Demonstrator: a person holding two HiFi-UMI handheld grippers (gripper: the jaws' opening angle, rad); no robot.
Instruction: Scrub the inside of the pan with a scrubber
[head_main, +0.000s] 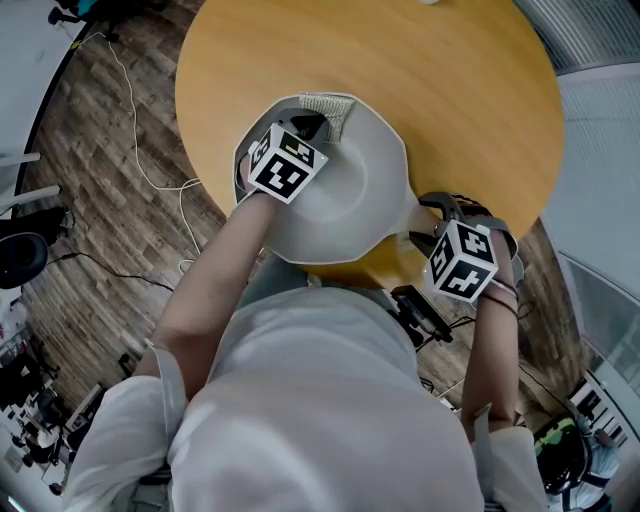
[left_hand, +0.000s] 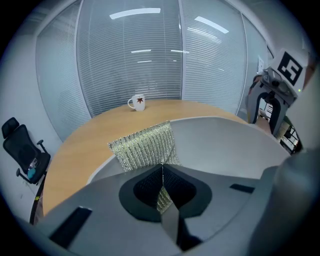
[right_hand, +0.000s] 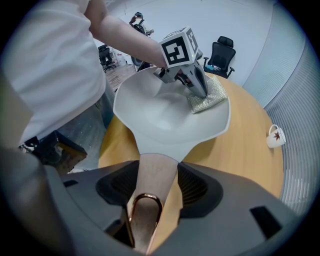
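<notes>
Left gripper (head_main: 310, 128) was clamped tight on the scrubber (left_hand: 144, 145), right gripper (head_main: 428, 222) pinched the pan handle (right_hand: 153, 172), both forearms (head_main: 215, 270) stretched forward.

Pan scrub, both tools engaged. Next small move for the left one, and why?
Probably drag the left tool down toward the middle of the pan. It is shut on the scrubber, which sits up at the far rim, not on the floor of the bowl. The right tool is shut on the handle, so the pan should hold steady.
</notes>
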